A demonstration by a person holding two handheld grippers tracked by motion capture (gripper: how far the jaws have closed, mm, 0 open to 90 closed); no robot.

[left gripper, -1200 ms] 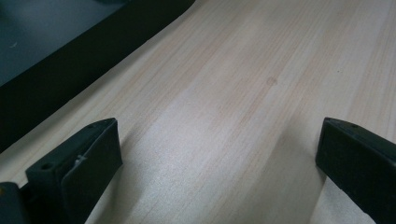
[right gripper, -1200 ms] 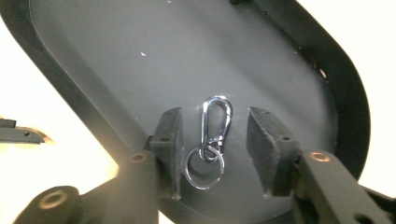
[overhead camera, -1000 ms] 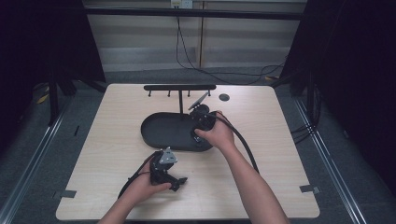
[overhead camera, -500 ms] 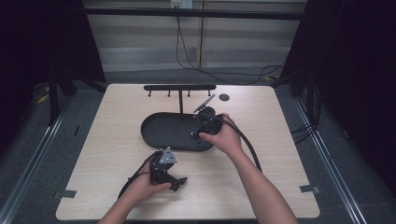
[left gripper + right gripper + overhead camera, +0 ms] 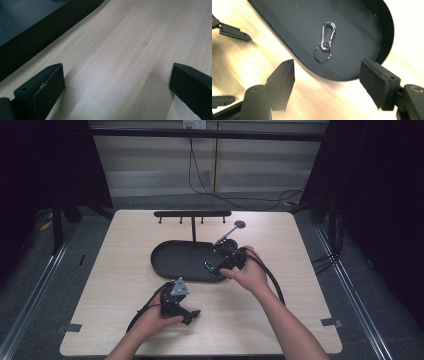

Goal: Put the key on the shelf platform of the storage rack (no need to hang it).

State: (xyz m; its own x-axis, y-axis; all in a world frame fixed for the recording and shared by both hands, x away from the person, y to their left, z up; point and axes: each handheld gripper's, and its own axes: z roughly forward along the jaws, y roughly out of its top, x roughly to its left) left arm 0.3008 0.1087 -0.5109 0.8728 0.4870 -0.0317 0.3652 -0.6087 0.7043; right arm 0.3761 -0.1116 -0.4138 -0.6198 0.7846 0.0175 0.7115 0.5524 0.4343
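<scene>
Right gripper view showed the right tongs (image 5: 325, 82) gaping empty above a small silver metal carabiner clip (image 5: 325, 41) in the black oval tray (image 5: 362, 37); the left tongs (image 5: 113, 85) gaped empty over the pale wooden bench (image 5: 130, 50).

A: What surface do we work on?
B: We work on a light wooden table (image 5: 120, 270), its grain plain in both gripper views.
A: What do we find resting directly on it?
B: A black oval tray (image 5: 172, 260), centred, and grey tape marks (image 5: 70, 327) near both front corners.

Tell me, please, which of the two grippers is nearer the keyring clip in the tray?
The right gripper, held open at the black tray's end over the silver clip; the left gripper rests on bare wood.
</scene>
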